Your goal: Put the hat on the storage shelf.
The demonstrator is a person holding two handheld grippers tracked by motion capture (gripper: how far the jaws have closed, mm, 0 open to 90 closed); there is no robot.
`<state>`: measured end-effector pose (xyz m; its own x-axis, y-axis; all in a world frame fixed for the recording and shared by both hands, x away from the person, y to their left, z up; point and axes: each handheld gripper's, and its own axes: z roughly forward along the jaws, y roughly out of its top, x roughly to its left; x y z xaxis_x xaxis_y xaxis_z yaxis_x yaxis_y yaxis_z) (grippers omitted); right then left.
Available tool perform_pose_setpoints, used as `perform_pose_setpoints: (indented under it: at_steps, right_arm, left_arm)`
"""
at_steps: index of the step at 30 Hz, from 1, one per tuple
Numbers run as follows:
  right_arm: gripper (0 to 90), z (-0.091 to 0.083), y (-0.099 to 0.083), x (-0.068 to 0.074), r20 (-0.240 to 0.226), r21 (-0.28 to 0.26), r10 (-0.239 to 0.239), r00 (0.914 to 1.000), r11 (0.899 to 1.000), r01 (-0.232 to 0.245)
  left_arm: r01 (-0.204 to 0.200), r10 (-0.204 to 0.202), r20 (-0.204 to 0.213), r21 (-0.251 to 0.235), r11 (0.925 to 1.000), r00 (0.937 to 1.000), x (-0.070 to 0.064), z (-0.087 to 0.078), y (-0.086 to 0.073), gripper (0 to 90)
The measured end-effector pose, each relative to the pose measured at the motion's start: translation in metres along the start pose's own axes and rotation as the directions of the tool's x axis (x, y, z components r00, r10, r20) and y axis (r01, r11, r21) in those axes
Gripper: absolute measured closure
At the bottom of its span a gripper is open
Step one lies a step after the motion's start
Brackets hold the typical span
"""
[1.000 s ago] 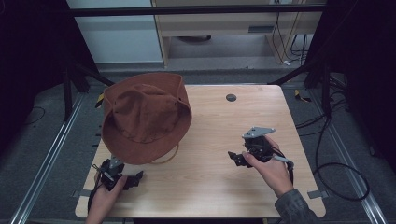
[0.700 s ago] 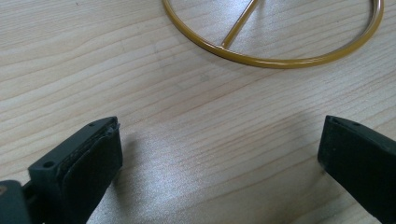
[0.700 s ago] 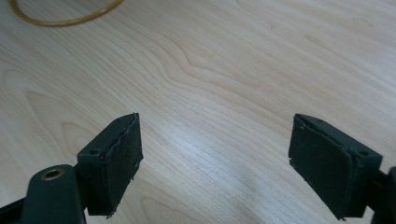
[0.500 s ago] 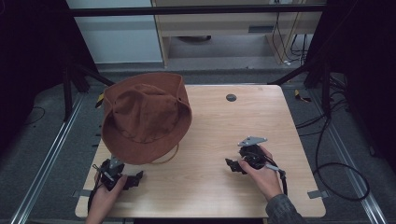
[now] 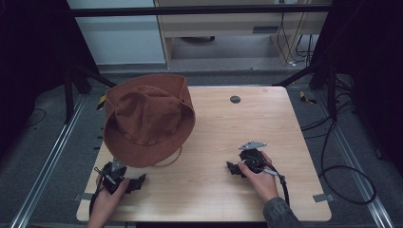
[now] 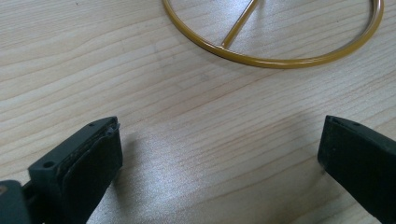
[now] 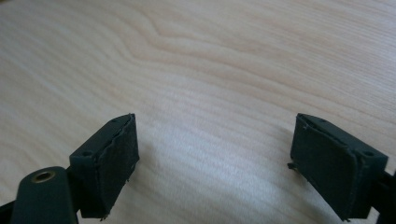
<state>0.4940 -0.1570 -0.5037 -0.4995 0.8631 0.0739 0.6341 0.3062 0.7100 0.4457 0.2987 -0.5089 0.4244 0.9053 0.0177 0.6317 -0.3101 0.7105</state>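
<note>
Pale wood surface (image 5: 214, 142) under dim light, grey floor and black frame around it; a brown brimmed hat (image 5: 148, 118) sits crown-up at the far left of the surface, a thin yellow ring (image 6: 275, 58) showing beneath its near brim; the left gripper (image 5: 134, 184) rests low at the near left, fingers spread wide, empty; the right gripper (image 5: 231, 169) lies near the right, held in a hand (image 5: 260, 178), fingers likewise apart over bare wood.
</note>
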Motion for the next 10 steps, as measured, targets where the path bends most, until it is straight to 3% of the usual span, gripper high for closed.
perform_pose_setpoints:
  at_steps: [4,10]
  right_arm:
    - [10.9,0.0060,-0.0039,0.0059,0.061,-0.033,-0.055,0.9966,0.998,0.058]
    - [10.7,0.0067,-0.0048,0.0088,0.069,-0.041,-0.040,0.9968,0.998,0.043]
  left_arm:
    - [-0.005,0.005,0.001,0.005,1.0000,1.0000,0.0003,-0.0003,0.0000,0.0]
    - [-0.003,0.003,0.002,0.005,1.0000,1.0000,0.0001,-0.0003,-0.0001,0.0]
